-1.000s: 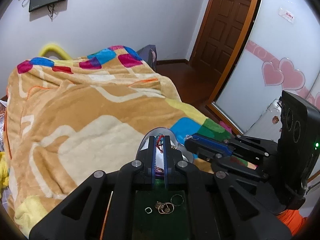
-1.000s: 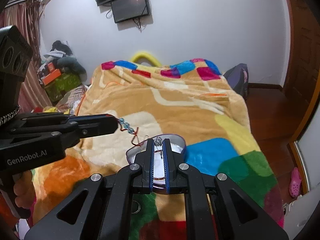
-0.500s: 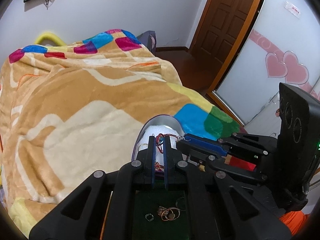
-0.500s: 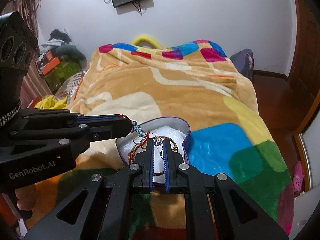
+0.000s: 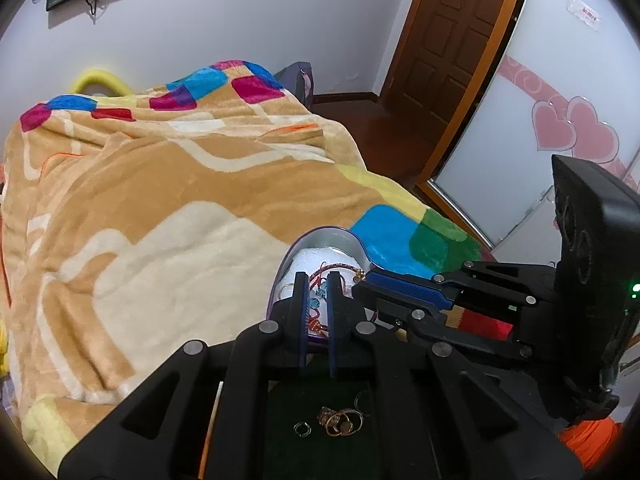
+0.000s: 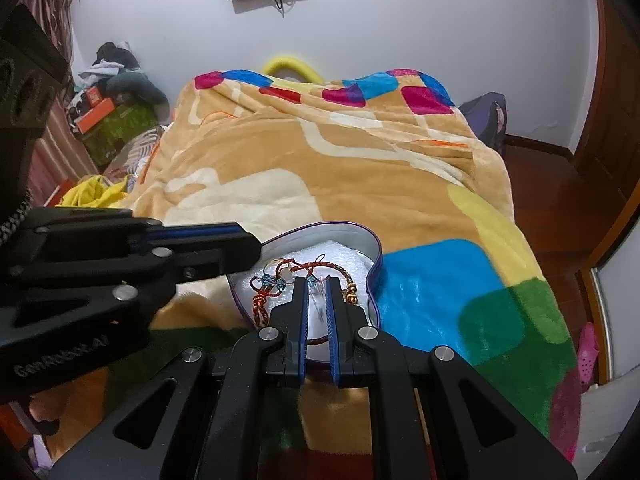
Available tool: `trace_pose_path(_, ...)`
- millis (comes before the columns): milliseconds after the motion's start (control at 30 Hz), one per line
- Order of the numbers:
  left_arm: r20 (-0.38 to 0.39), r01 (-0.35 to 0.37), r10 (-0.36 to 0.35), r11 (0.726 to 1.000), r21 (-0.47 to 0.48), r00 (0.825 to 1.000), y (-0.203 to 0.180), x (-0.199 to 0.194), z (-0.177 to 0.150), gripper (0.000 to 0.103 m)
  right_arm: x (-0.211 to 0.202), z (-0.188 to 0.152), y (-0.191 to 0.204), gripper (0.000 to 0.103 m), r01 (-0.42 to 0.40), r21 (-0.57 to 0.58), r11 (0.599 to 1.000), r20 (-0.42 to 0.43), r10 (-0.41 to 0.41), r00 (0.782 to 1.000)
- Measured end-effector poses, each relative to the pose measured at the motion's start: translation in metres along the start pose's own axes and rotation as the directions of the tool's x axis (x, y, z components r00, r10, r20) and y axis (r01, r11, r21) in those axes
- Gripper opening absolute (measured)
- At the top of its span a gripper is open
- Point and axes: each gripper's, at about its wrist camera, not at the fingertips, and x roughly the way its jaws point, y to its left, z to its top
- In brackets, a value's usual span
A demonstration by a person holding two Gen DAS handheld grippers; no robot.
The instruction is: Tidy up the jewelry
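Observation:
A heart-shaped tin with white foam lining lies on the bed; it also shows in the left wrist view. A red braided bracelet with blue beads lies on the foam, also seen in the left wrist view. My left gripper hangs over the tin, jaws a little apart, with the beads between them. My right gripper is also just over the tin, jaws slightly apart around a small clear charm. Whether either still pinches anything is unclear.
Several loose rings lie on a dark green patch under the left gripper. The tin rests on a patchwork blanket. A wooden door and bare floor lie to the right. Boxes and clothes are piled at the left.
Both grippers came down from above the bed to the tin. The bracelet, hanging stretched between them before, now lies on the foam. Both pairs of jaws have parted a little.

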Motion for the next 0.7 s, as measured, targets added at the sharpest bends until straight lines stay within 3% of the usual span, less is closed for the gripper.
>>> trace_pose_path(267, 0.032, -0.015, 0.015, 1.000, -0.009, 0.999, 0.003, -0.027, 0.001, 0.018, -0.017, 0.003, 0.003, 0.021, 0.025, -0.001, 1.000, 0.033, -0.025, 0.999)
trace_pose_path(600, 0.080, -0.052, 0.053, 0.999, -0.007, 0.995, -0.001, -0.065, -0.007, 0.034, -0.050, 0.004, 0.012, 0.024, 0.053, -0.019, 0.998, 0.090, -0.051, 0.995)
trace_pose_path(700, 0.085, -0.063, 0.064, 0.998, -0.008, 0.994, -0.001, -0.074, -0.013, 0.038, -0.059, 0.003, 0.014, 0.034, 0.068, -0.018, 0.998, 0.107, -0.066, 0.992)
